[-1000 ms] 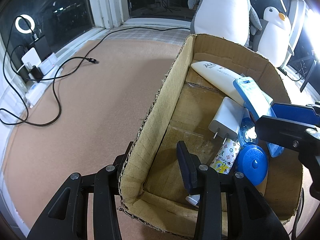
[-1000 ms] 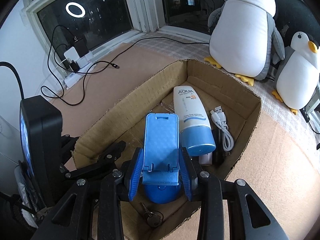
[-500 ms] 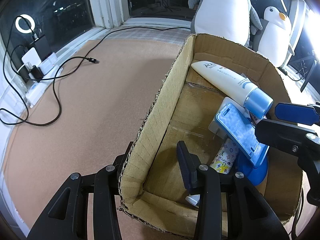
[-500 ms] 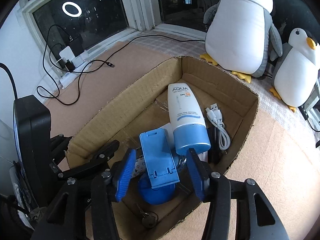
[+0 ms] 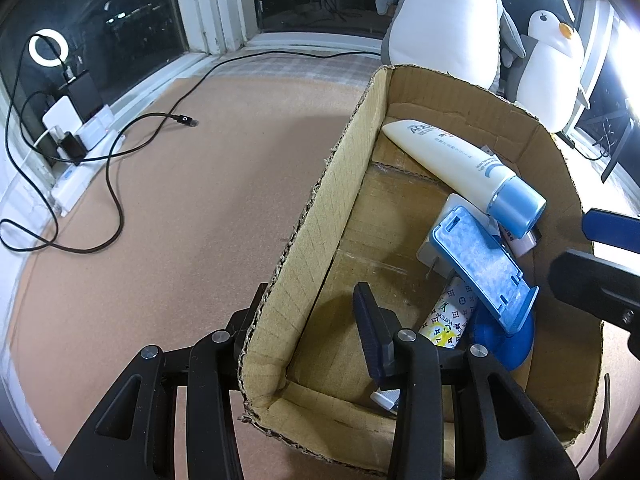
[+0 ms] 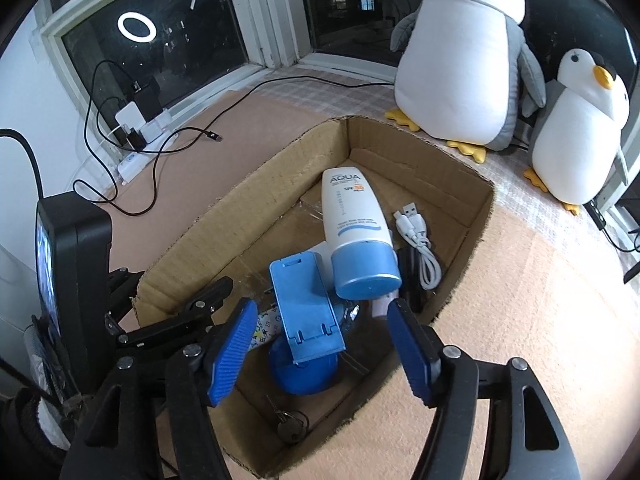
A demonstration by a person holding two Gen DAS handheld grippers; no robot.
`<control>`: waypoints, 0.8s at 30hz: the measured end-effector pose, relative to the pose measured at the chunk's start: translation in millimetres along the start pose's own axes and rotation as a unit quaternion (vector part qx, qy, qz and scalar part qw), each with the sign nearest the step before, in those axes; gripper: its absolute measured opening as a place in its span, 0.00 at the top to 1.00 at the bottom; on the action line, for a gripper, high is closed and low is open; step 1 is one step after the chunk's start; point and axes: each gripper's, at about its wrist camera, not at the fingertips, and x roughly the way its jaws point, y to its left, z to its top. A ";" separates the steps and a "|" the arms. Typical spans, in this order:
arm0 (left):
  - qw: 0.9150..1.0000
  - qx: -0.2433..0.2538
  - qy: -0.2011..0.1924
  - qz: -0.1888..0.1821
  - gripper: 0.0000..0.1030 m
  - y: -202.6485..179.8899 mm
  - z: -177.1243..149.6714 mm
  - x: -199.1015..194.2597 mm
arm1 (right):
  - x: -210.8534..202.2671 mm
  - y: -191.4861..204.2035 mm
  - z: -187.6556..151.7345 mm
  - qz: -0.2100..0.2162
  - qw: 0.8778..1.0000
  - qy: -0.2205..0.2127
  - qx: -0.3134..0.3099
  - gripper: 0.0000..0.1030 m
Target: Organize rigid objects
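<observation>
Right hand-held gripper (image 6: 320, 350) has just been opening; blue phone stand (image 6: 306, 308) sits free between its jaws. Left hand-held gripper (image 5: 308, 320) clamps the cardboard box (image 5: 320, 240) wall.

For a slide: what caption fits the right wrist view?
Right tool open above blue phone stand resting in cardboard box.

Left tool (image 5: 308, 320) apparently clamps box wall (image 5: 320, 216).

Left gripper (image 5: 308, 320): black angular plastic arms, silver screw heads, dark blue ribbed pads, right gripper (image 6: 320, 344): same black frame, silver screws, bright blue ribbed pads (image 6: 230, 348)
</observation>
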 end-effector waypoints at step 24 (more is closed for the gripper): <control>0.997 0.041 -0.067 -0.008 0.26 -19.1 -3.2 -100.6 | -92.5 -28.2 -45.5 -0.061 0.994 -0.056 0.073 0.21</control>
